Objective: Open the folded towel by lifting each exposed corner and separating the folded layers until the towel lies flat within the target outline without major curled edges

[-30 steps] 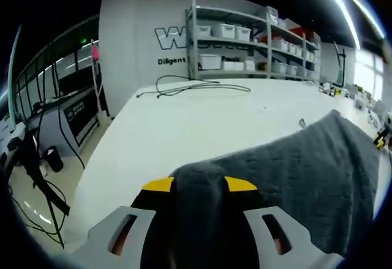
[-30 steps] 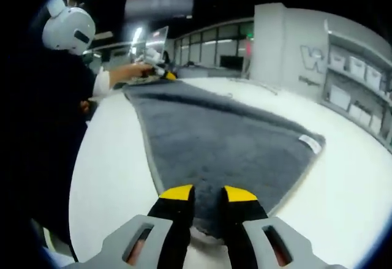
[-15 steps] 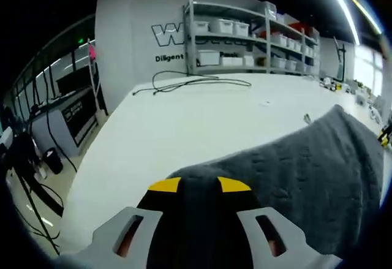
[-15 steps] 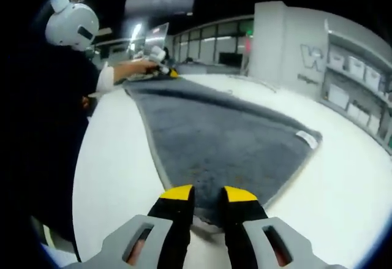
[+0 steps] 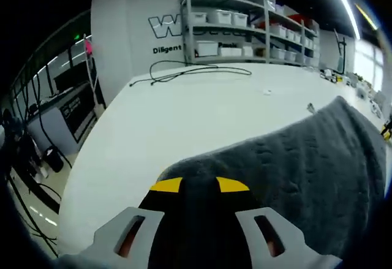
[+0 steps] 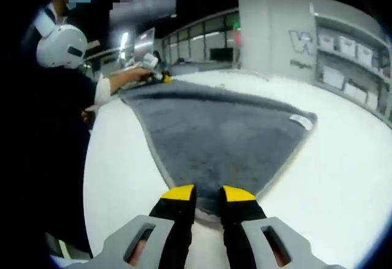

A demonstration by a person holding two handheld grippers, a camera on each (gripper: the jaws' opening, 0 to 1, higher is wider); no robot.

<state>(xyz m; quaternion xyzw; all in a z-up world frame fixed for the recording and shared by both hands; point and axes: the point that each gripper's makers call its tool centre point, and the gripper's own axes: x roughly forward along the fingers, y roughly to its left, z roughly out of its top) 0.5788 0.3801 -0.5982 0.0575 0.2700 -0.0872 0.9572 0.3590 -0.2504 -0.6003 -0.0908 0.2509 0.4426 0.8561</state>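
A dark grey towel (image 6: pixel 214 134) lies spread across the white table (image 6: pixel 343 177), with a small white label (image 6: pixel 301 121) near its far right corner. My right gripper (image 6: pixel 208 197) is shut on the near corner, low over the table. In the right gripper view the left gripper (image 6: pixel 154 73) holds the far corner beside a person's hand. In the left gripper view the towel (image 5: pixel 306 171) drapes over and between the yellow-tipped jaws of my left gripper (image 5: pixel 199 186), which is shut on it. That towel edge runs off to the right, slightly raised.
A black cable (image 5: pixel 196 71) lies on the far part of the table (image 5: pixel 184 122). Shelves with white bins (image 5: pixel 245 33) stand behind it. The table edge (image 5: pixel 86 171) drops to the floor on the left. A person in dark clothing (image 6: pixel 49 134) stands at the table's side.
Both grippers keep their hold on the towel corners. The views have shifted slightly with the hands; the towel lies a little flatter and more stretched.
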